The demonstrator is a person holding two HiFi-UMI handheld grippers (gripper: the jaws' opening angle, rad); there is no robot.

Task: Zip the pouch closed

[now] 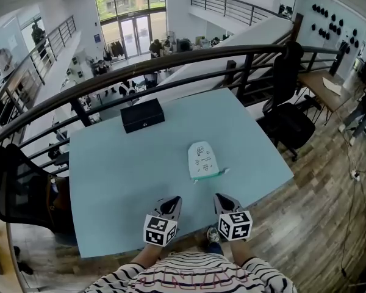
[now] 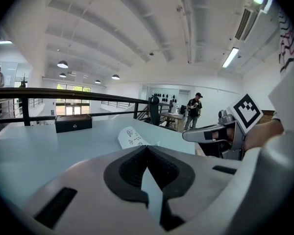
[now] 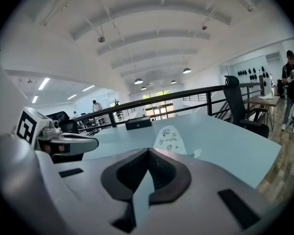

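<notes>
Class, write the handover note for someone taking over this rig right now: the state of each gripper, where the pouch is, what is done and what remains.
Left gripper: jaws shut, empty, at the near edge of the table.
Right gripper: jaws shut, empty, beside the left one.
Pouch: lies flat on the table ahead of both grippers, touched by neither. Its green zipper edge faces them. A black box sits at the far side.
Done: these views do not show whether the zipper is closed.
Left: check the zipper. If it is open, steady the pouch with one gripper and draw the pull along with the other.
</notes>
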